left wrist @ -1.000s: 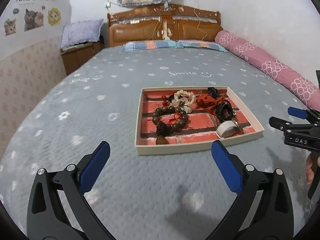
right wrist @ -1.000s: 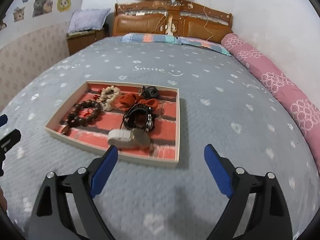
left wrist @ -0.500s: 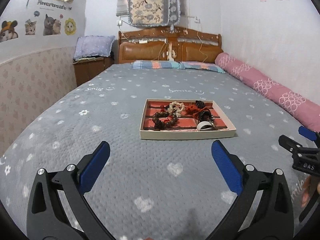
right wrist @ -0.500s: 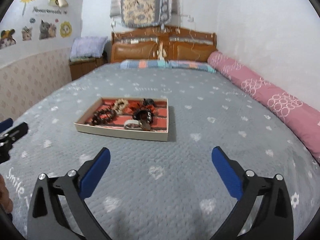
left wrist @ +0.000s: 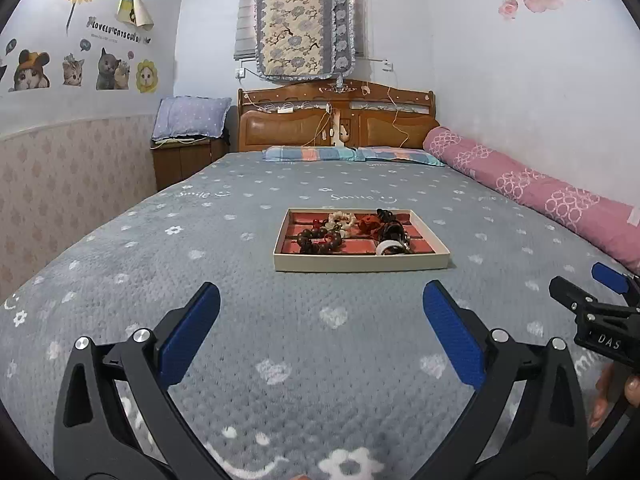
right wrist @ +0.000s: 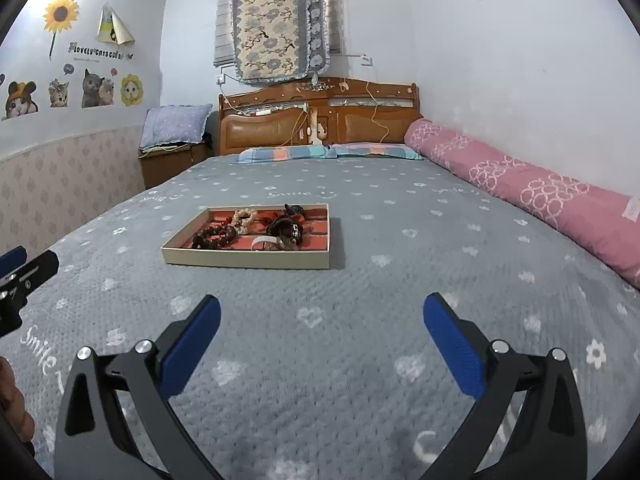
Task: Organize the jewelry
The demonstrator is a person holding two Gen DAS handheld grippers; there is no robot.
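A shallow cream tray (left wrist: 360, 262) (right wrist: 244, 259) with a red lining lies in the middle of the grey bedspread. In it are a dark wooden bead bracelet (left wrist: 320, 240) (right wrist: 214, 235), a pale bead bracelet (left wrist: 340, 219) (right wrist: 245, 216), a red piece (left wrist: 366, 222), black pieces (left wrist: 394, 230) (right wrist: 286, 226) and a white band (left wrist: 387, 247) (right wrist: 264, 243). My left gripper (left wrist: 320, 312) is open and empty, well short of the tray. My right gripper (right wrist: 320, 324) is also open and empty, with the tray ahead to its left. Each gripper shows at the edge of the other's view.
The bed has a wooden headboard (left wrist: 336, 120), striped pillows (left wrist: 352, 154) and a long pink bolster (left wrist: 532, 188) along the right wall. A bedside cabinet (left wrist: 186, 158) with a lilac pillow stands at the far left. A hand (left wrist: 616, 396) holds the right gripper's handle.
Both grippers have pulled back from the tray, which now looks smaller and farther off. More of the room and walls shows. Both stay open and empty.
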